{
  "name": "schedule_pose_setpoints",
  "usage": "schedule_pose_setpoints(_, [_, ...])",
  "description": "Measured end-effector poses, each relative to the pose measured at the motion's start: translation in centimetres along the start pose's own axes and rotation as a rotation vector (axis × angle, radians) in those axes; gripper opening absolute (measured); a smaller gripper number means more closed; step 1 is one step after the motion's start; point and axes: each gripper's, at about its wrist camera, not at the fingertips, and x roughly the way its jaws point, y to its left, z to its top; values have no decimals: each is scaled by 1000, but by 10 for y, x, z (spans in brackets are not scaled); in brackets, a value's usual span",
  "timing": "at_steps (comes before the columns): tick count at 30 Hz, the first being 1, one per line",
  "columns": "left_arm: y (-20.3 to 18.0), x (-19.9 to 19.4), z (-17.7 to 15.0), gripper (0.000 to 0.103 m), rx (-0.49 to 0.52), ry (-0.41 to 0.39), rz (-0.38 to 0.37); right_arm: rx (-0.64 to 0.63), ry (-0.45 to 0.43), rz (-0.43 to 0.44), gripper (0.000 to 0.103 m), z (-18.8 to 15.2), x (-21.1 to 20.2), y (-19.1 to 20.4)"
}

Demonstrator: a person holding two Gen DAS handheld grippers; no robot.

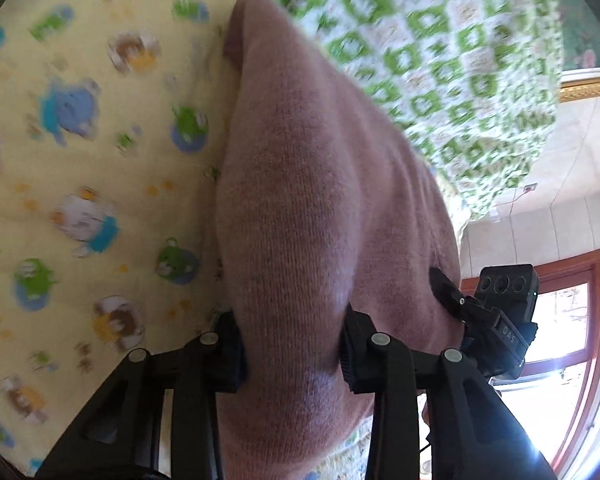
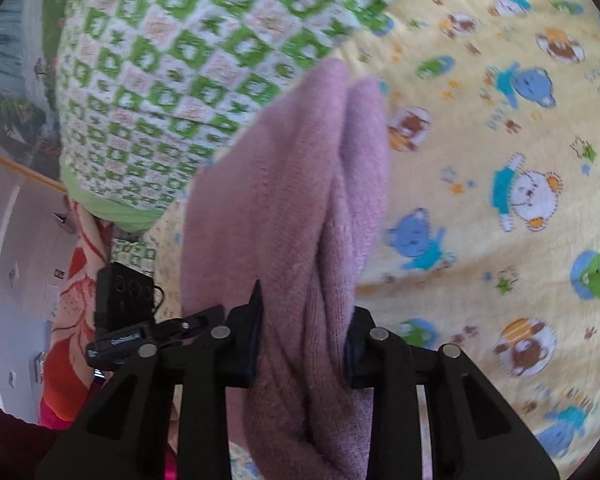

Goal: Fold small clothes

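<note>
We hold one pink knitted garment [image 1: 312, 200] between both our grippers, bunched and lifted above the yellow cartoon-print sheet [image 1: 80, 160]. Our left gripper [image 1: 292, 344] has its jaws partly closed and clenched on a thick fold of the knit, the pads pressing into the fabric from both sides. Our right gripper [image 2: 304, 344] is set the same way, jaws narrowed around a gathered, creased roll of the same garment [image 2: 292, 200], which bulges out beyond the fingers [image 2: 244, 340]. In the left wrist view the right gripper [image 1: 444, 292] bites the cloth's far edge. A green-and-white checked blanket [image 2: 172, 72] lies behind, past the garment's far end
</note>
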Motion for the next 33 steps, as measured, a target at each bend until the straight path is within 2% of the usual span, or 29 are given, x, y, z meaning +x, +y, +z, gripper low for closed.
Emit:
schedule_pose_setpoints(6, [4, -80, 0, 35, 33, -103, 30, -61, -19, 110, 31, -11, 7, 63])
schedule_pose_setpoints(9, [25, -114, -4, 35, 38, -136, 77, -81, 3, 159, 31, -21, 34, 90])
schedule_pose_setpoints(14, [75, -146, -21, 35, -19, -148, 129, -60, 85, 193, 31, -48, 87, 102])
schedule_pose_setpoints(20, [128, -147, -38, 35, -105, -126, 128, -36, 199, 173, 31, -78, 136, 94])
schedule_pose_setpoints(24, [154, -150, -46, 35, -161, -140, 59, 31, 217, 156, 32, -81, 145, 71])
schedule_pose_setpoints(26, [158, -149, -47, 36, -159, -137, 73, 34, 227, 132, 32, -81, 150, 67])
schedule_pose_setpoints(33, [137, -148, -50, 42, -122, -128, 159, 23, 204, 33, 47, -79, 145, 80])
